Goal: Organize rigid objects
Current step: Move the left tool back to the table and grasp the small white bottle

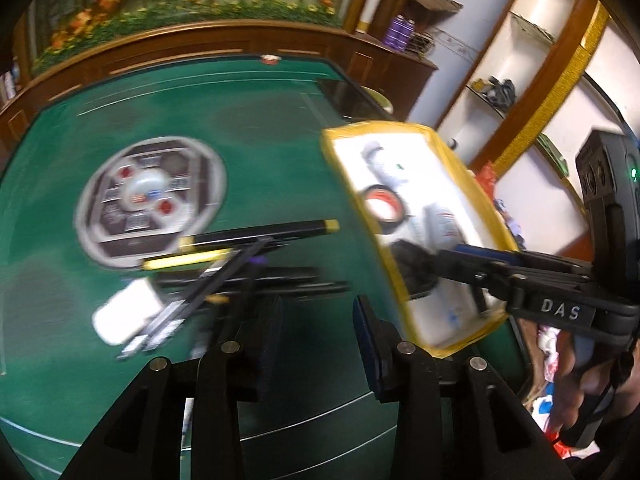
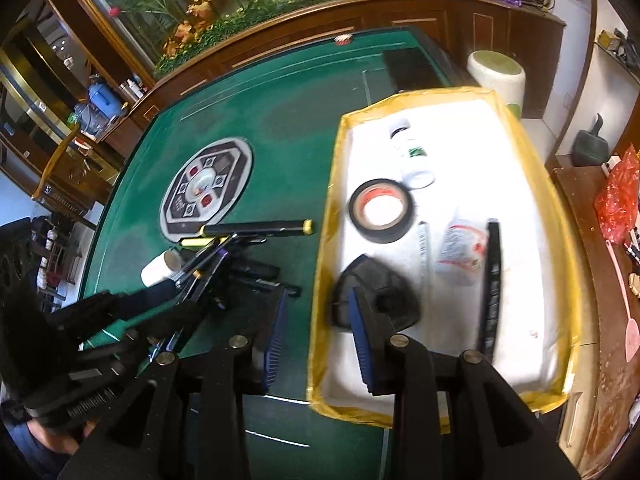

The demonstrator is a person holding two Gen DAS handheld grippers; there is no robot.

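Sitting on the green table (image 2: 248, 120), a round panel (image 2: 207, 188) with red buttons lies at the left, and just below it a heap of black pens (image 2: 256, 229) and sticks is piled beside a small white cylinder (image 2: 160, 269). Over that heap the left gripper (image 1: 316, 332) hangs with its blue-padded jaws apart and nothing between them. Further right stands a white tray with yellow rim (image 2: 334, 184); inside it lie a roll of black tape (image 2: 382, 210), a white bottle with green label (image 2: 412, 154), a black domed piece (image 2: 376, 300), a crumpled clear wrapper (image 2: 460, 252) and a long black bar (image 2: 492, 288). The right gripper (image 2: 320, 336) straddles the tray's left wall, jaws parted and empty, one pad over the table, the other just above the domed piece.
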